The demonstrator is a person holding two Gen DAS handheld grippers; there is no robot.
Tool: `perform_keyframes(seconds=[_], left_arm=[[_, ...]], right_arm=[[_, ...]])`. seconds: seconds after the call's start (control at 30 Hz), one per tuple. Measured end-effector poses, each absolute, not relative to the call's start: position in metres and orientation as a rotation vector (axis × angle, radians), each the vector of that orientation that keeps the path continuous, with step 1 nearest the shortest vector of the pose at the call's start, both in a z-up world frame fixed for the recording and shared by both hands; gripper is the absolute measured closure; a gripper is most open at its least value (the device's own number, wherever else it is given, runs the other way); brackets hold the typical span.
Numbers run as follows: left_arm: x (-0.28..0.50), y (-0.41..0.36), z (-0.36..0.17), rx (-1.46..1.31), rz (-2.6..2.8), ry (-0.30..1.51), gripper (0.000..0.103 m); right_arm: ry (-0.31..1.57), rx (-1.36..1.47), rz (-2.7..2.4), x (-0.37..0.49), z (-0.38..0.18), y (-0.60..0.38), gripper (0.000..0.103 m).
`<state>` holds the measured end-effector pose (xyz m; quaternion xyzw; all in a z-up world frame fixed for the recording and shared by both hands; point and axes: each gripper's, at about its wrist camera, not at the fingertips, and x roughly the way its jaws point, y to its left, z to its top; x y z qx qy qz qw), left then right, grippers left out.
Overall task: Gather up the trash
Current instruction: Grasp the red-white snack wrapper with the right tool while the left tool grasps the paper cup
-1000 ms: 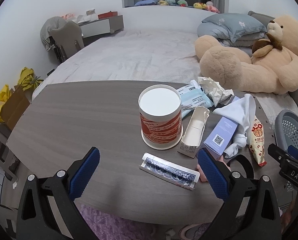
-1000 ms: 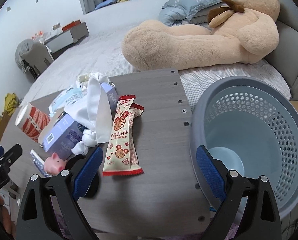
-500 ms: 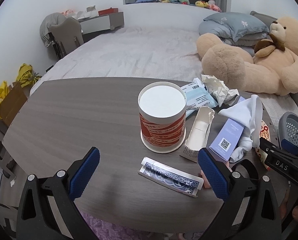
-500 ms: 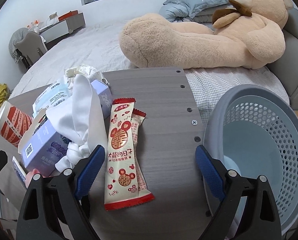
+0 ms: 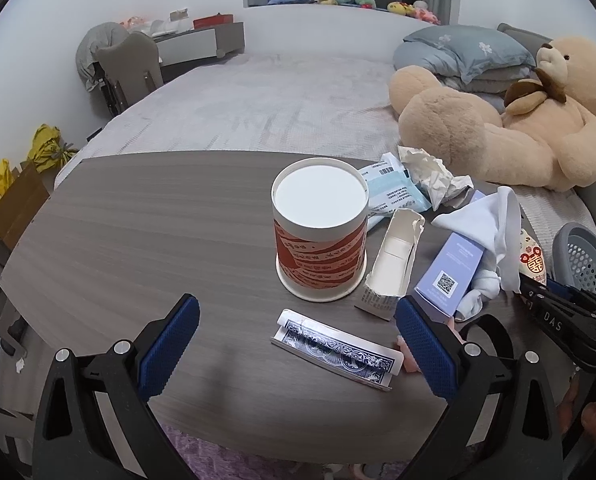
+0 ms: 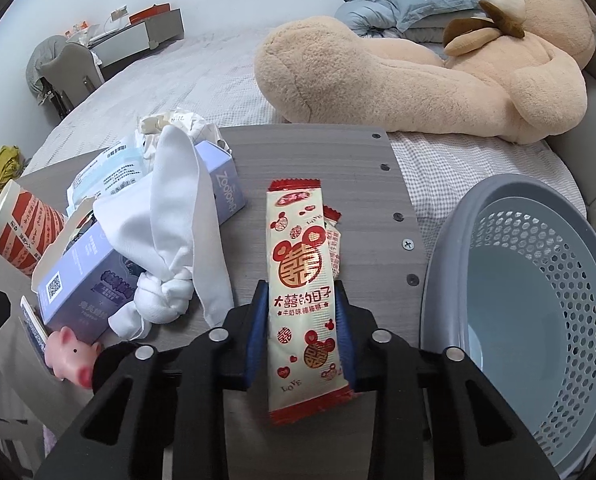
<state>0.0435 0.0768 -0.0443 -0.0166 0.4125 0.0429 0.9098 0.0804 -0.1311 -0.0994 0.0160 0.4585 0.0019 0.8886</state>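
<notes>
A long red-and-cream snack wrapper (image 6: 299,240) lies on the grey wooden table (image 6: 369,168), on top of a second, smaller wrapper (image 6: 333,240). My right gripper (image 6: 299,292) straddles its near half, jaws closing, both blue pads against its long edges. A grey perforated basket (image 6: 449,240) stands just right of the table edge, nothing visible inside it. My left gripper (image 5: 298,304) hangs open above the table in front of a red-and-white paper cup (image 5: 319,240) and a blue card box (image 5: 337,348), holding nothing.
Left of the wrapper lie a knotted white cloth (image 6: 170,220), purple boxes (image 6: 86,280), a pink pig toy (image 6: 72,350), a torn white carton (image 5: 393,264), a blue wipes pack (image 5: 389,192) and crumpled paper (image 5: 429,176). A bed with a big teddy bear (image 6: 417,64) lies behind.
My right gripper moved forward over the snack wrapper and its jaws went from wide open to closed against the wrapper's sides. The left gripper barely moved.
</notes>
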Motion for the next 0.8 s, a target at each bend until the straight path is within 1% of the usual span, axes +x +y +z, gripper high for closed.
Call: perform_keyframes(seconds=[0.27, 0.47, 0.8], left_arm=[[0.042, 0.081, -0.038, -0.055, 0.058, 0.836, 0.006], [0.053, 0.086, -0.026, -0.077, 0.043, 0.787, 0.006], [0.088, 0.080, -0.045, -0.084, 0.059, 0.796, 0.006]], right_arm=[[0.903, 0.116, 0.013, 0.060, -0.081, -0.148, 0.074], [0.879, 0.151, 0.007, 0.042, -0.073, -0.158, 0.074], [0.887, 0.179, 0.032, 0.039, -0.076, -0.161, 0.074]])
